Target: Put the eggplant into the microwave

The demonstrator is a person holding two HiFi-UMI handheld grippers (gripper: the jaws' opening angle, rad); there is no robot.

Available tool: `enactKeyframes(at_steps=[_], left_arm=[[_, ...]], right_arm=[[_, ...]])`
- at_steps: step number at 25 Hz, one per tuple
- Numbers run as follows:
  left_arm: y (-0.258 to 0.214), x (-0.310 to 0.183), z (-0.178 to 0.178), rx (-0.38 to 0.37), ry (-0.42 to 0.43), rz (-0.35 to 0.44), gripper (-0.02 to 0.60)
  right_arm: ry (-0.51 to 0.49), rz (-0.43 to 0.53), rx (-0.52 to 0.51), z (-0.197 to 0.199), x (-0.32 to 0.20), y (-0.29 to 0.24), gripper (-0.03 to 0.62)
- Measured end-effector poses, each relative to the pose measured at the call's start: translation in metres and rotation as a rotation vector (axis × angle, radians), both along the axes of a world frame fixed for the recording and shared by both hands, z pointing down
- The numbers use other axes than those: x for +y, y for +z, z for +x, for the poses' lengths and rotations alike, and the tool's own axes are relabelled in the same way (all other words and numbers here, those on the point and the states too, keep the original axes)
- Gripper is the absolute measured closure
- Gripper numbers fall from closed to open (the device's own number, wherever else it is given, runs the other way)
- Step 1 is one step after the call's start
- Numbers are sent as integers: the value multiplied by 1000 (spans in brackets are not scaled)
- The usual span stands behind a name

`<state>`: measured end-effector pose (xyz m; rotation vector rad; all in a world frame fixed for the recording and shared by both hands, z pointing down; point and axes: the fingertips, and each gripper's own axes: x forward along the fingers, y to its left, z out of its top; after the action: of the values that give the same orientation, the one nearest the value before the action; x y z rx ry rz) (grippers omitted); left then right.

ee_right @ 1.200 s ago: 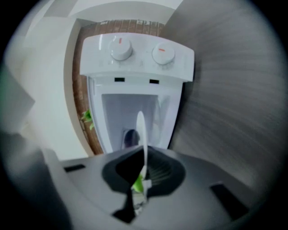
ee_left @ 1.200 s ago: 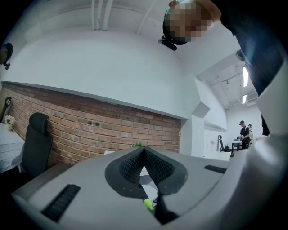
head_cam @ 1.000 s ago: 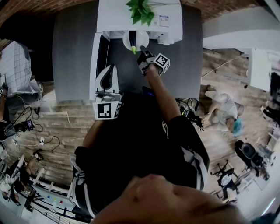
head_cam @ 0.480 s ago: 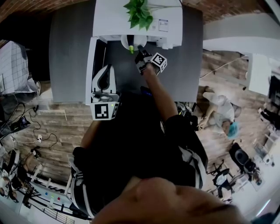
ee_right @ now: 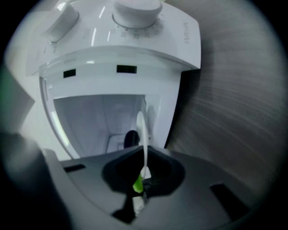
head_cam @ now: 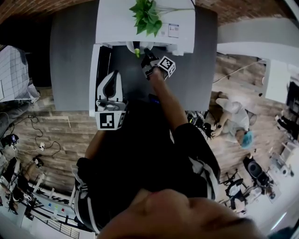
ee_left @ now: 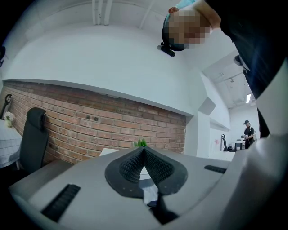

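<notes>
- Eggplant [head_cam: 136, 47], a dark one with a green stem, is lying on a round white plate [head_cam: 130, 46] at the mouth of the white microwave [head_cam: 180, 23], with its stem end pointing back toward you.
- You are holding that plate by its near rim. The jaws of your right hand-held gripper [head_cam: 146, 55] are clamping together on the thin white edge.
- In the right gripper view, the plate [ee_right: 143, 132] is showing edge-on as it runs forward from the right hand-held gripper [ee_right: 144, 155]. The eggplant [ee_right: 131, 138] is sitting against it, in front of the pale open cavity of the microwave [ee_right: 135, 58].
- Your left hand-held gripper [head_cam: 113, 79] is hanging beside the microwave's open white door [head_cam: 95, 74], which is swinging out to the left over the grey worktop [head_cam: 201, 70].
- In the left gripper view, the ribbed pads of the left hand-held gripper [ee_left: 144, 150] are pressing together at their tips with nothing between them.
- A green leafy plant [head_cam: 147, 14] is standing on top of the microwave.
- The right gripper view is showing the grey worktop [ee_right: 234, 112] to the right of the microwave.
</notes>
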<state>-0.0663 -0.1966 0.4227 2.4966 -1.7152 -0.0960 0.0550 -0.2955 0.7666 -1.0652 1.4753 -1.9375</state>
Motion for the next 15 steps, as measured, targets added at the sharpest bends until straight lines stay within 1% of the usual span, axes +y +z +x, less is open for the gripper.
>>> enactKeyframes(at_steps=[15], left_arm=[[5, -2, -5, 6, -8, -12, 548]], right_arm=[[0, -13, 12, -9, -9, 1, 556]])
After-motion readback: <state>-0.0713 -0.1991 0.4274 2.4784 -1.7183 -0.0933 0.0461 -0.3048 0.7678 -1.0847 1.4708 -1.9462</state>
